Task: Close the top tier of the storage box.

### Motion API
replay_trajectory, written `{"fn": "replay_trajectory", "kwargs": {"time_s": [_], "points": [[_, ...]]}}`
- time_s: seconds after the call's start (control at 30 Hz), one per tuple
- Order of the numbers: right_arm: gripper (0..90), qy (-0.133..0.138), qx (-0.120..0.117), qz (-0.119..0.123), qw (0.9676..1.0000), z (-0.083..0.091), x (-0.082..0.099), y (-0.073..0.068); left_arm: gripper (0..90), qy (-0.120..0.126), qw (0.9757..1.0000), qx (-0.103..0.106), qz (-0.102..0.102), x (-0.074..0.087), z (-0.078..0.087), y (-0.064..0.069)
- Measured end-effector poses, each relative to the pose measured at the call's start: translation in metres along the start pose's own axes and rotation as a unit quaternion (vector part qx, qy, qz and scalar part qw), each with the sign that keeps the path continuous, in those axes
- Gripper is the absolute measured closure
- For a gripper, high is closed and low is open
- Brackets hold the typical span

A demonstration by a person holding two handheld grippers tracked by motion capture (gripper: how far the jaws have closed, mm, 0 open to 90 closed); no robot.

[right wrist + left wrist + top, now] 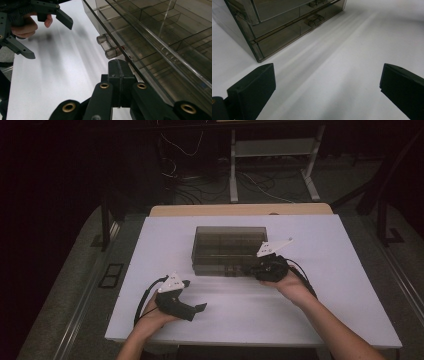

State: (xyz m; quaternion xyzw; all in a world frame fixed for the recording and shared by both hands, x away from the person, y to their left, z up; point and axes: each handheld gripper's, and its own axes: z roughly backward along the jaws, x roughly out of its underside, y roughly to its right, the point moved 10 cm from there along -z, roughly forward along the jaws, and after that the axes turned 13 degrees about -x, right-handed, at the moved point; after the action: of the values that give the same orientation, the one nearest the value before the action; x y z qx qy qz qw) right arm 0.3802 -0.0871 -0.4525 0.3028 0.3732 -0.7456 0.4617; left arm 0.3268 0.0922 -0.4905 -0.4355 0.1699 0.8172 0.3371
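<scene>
A smoky clear plastic drawer box (pixel 227 247) stands in the middle of the white table top (pixel 325 290). My right gripper (pixel 252 269) is at its front face, right of centre, held by a hand. In the right gripper view its jaws (pixel 120 66) are pressed together, tips against the box (pixel 162 37) just below two clear round drawer knobs (pixel 108 46); whether they pinch anything I cannot tell. My left gripper (pixel 194 295) rests near the front left of the table, open, nothing between its jaws (pixel 327 90). The box (pixel 282 25) lies ahead of it.
In the right gripper view the other hand's open gripper (pixel 50 40) shows at the top left. A wooden desk edge (pixel 240 210) lies behind the white top. Beyond it are a metal table frame (pixel 272 150) and loose cables (pixel 200 185) on the floor.
</scene>
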Motion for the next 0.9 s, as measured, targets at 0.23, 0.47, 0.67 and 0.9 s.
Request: {"fn": "replay_trajectory", "kwargs": {"time_s": [0.23,0.47,0.67,0.9], "points": [[88.9,0.002,0.005,-0.002,1.0000,-0.001,-0.002,0.005,0.0,0.000,1.0000,-0.001,-0.001,0.000,0.000,-0.001],[88.9,0.008,0.012,-0.005,0.9999,-0.002,-0.004,0.011,0.0,0.000,1.0000,-0.001,0.000,0.000,0.000,-0.001],[88.9,0.010,0.017,-0.007,0.9998,-0.003,-0.005,0.015,0.0,0.000,1.0000,-0.001,0.002,0.000,0.000,-0.001],[88.8,0.013,0.024,-0.010,0.9996,-0.003,-0.005,0.019,0.0,0.001,1.0000,-0.002,0.003,0.000,0.000,-0.001]]}}
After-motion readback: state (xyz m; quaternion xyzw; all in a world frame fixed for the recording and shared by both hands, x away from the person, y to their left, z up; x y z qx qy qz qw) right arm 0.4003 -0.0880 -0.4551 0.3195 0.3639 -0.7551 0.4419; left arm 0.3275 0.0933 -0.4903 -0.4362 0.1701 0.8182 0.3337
